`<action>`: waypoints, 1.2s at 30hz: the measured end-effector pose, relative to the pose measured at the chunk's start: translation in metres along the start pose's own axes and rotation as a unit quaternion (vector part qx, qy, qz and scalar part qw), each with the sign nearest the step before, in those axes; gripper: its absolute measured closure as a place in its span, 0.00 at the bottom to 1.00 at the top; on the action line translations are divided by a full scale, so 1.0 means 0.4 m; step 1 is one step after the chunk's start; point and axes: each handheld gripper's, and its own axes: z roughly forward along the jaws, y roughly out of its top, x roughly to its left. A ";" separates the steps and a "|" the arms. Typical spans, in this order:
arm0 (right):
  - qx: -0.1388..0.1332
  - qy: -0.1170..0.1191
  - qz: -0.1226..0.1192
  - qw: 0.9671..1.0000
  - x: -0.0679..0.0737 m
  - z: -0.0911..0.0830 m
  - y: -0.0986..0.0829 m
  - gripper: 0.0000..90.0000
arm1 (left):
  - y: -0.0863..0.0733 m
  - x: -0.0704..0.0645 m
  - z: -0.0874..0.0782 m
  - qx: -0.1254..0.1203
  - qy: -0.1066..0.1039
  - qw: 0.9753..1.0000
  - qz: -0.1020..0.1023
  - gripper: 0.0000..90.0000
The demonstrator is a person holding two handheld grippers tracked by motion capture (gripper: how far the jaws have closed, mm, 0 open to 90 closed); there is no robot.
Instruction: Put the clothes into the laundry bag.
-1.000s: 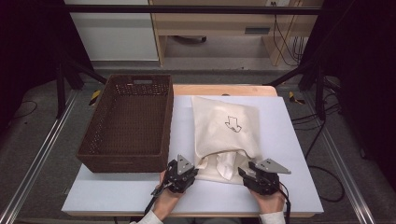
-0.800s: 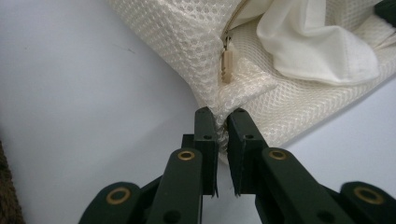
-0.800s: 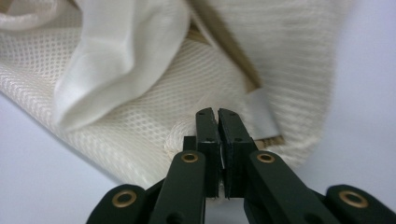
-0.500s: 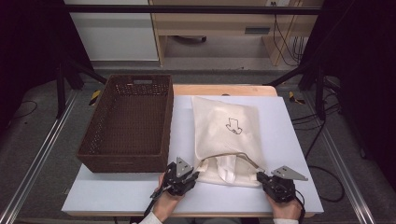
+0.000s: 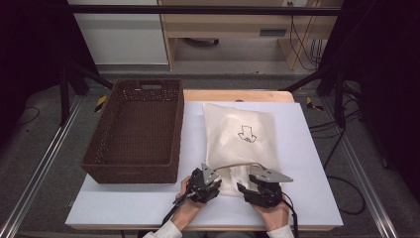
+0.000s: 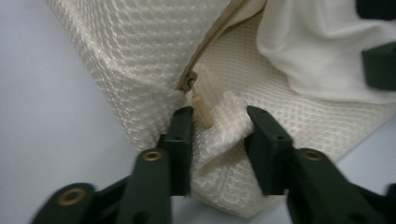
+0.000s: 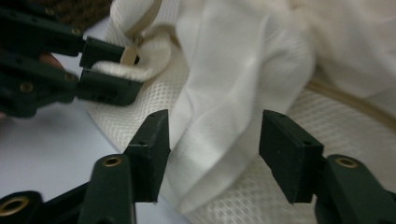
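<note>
Your left gripper (image 6: pixel 215 122) pinches the mesh bag (image 5: pixel 241 130) corner to pin it on the desk (image 5: pixel 124 206) while your right gripper (image 7: pixel 212 135) gapes wide around the white cloth (image 7: pixel 233 93), gripping nothing.

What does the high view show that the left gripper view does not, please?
The high view alone takes in the brown wicker basket, the arrow print on the mesh bag and the table. The left gripper view alone makes out the zipper pull between the left gripper's fingers, which pinch the bag's corner. Both show the bag, its open mouth and the white cloth spilling out.
</note>
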 end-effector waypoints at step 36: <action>-0.048 -0.054 -0.003 0.997 -0.021 -0.094 0.014 0.55 | -0.032 0.020 -0.092 -0.008 0.005 1.000 -0.023 0.46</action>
